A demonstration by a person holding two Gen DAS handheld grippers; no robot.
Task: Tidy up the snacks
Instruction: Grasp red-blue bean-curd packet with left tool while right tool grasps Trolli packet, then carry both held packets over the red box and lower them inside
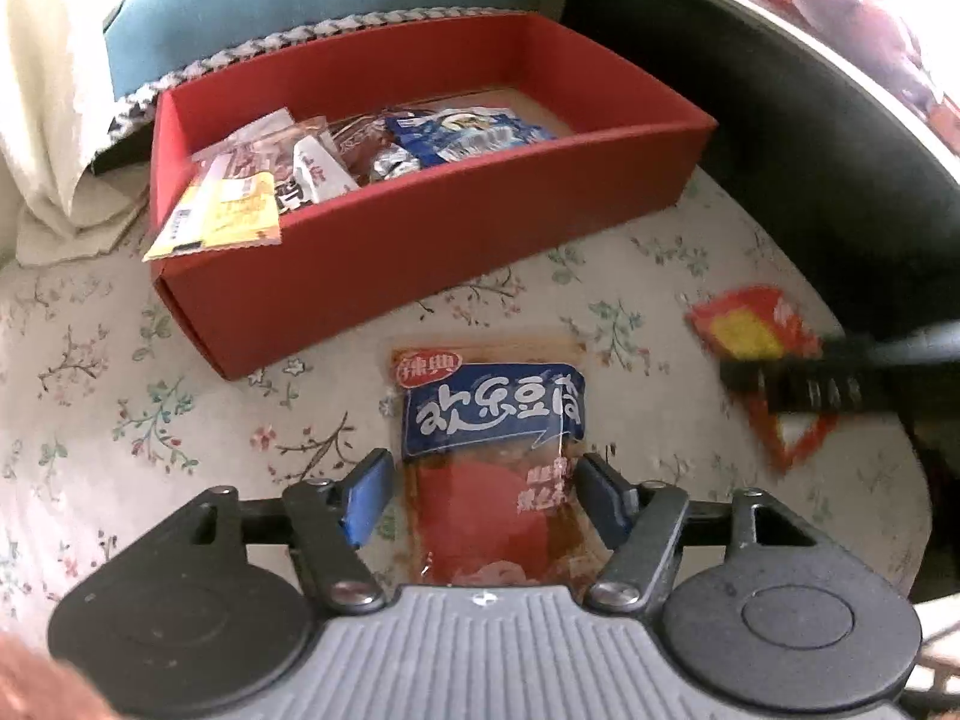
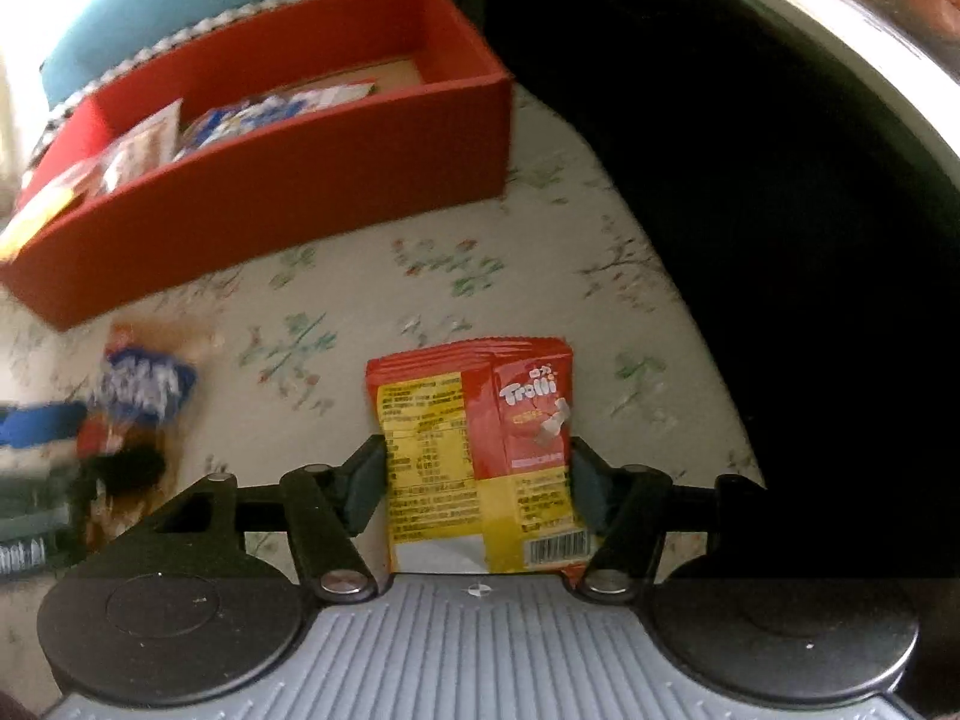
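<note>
Your table carries the red box, already part filled with snacks, one yellow pack hanging over its left rim. Your right gripper is clamped on the Trolli pack, held above the cloth near the box. Your left gripper brackets the tofu pack; whether it pinches, I cannot tell. Risk: both packs are slick, so a thin edge grip could let one slide out short of the box

I see a red box on a cream, flower-printed bench, a blue-and-red packet, and a red-and-yellow Trolli packet.
</note>
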